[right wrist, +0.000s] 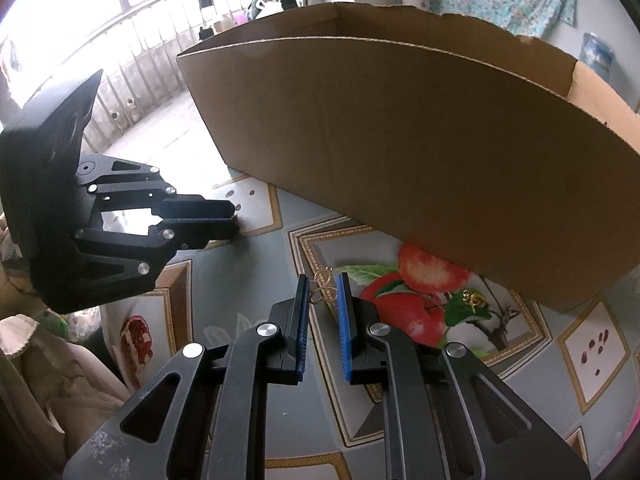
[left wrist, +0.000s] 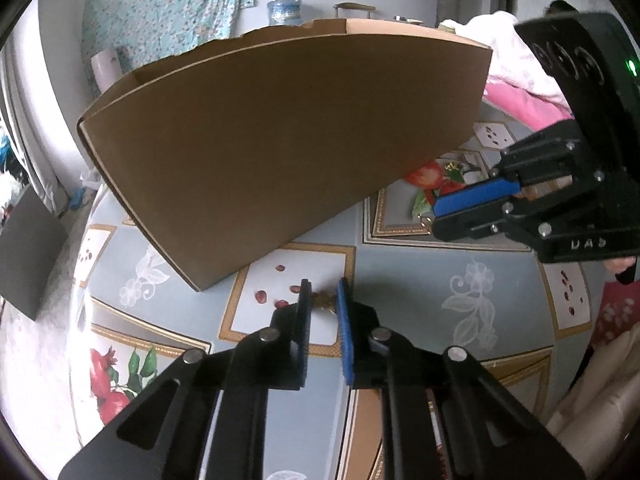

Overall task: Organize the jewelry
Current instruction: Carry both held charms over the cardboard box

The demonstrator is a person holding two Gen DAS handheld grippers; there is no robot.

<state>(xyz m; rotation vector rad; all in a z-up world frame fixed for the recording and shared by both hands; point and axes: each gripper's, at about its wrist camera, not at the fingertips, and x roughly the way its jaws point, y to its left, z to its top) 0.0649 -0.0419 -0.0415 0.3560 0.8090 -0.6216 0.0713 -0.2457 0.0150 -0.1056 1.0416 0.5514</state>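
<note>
Left wrist view shows your left gripper (left wrist: 324, 300) drawn in around a small gold piece (left wrist: 325, 300) lying on the patterned tablecloth (left wrist: 420, 280), just in front of the cardboard box (left wrist: 280, 152); whether the pads truly pinch it is hard to tell at this size, but it looks like a grasp. Your right gripper (right wrist: 323, 292) is clenched on a gold chain (right wrist: 324, 288), held low over the cloth. A third gold trinket (right wrist: 474, 300) sits on the printed leaf near the box wall. You seem to be mid-pickup, both hands loaded; next you would need to lift each piece clear over the tall box rim and let go inside without snagging the chain. The cloth is glossy, printed with pomegranates; behind are a floral curtain (left wrist: 168, 12) and a bright railed balcony (right wrist: 132, 52).
</note>
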